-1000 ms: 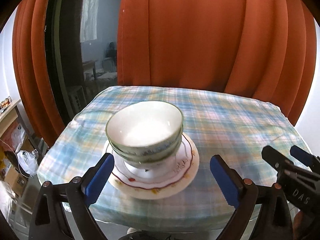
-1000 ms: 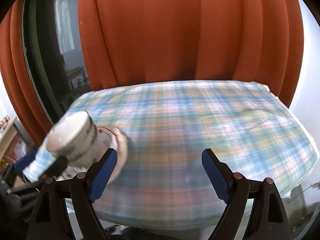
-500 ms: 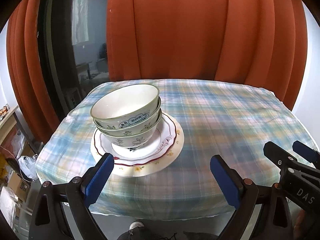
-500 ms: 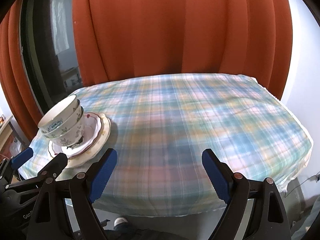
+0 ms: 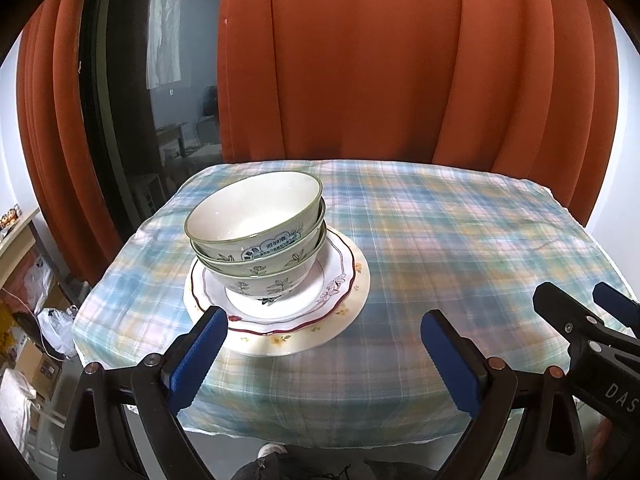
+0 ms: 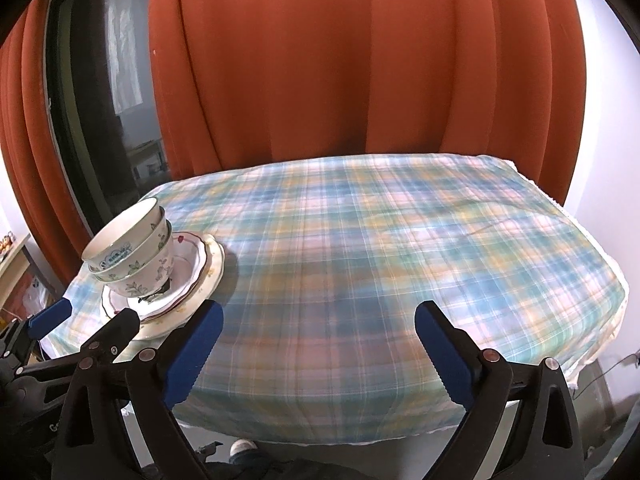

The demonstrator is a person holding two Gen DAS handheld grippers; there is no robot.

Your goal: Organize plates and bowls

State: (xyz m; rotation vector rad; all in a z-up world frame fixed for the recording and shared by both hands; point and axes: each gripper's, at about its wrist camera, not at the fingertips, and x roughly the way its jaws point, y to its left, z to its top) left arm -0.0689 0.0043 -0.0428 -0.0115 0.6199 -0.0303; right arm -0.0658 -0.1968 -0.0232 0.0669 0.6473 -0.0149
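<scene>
Three stacked floral bowls [image 5: 256,236] stand upright on a stack of plates [image 5: 344,312] on the left part of the plaid-clothed table [image 5: 460,240]. My left gripper [image 5: 324,344] is open just short of the plates' near rim, touching nothing. In the right wrist view the bowls [image 6: 128,248] and plates [image 6: 208,264] sit at the far left. My right gripper [image 6: 316,336] hovers over the table's near edge to the right of the stack; its jaws are opening, with only cloth showing between them. Each gripper shows in the other's view: right gripper [image 5: 576,296], left gripper [image 6: 94,314].
Orange curtains [image 5: 400,60] hang behind the table, with a dark glass door [image 5: 120,100] at the left. A shelf [image 5: 16,236] and bags [image 5: 52,324] stand on the floor at the left. A shoe [image 6: 244,448] shows under the near edge.
Both grippers have drawn back from the stack toward the table's near edge, so the bowls and plates look farther off. The right jaws stand a little wider.
</scene>
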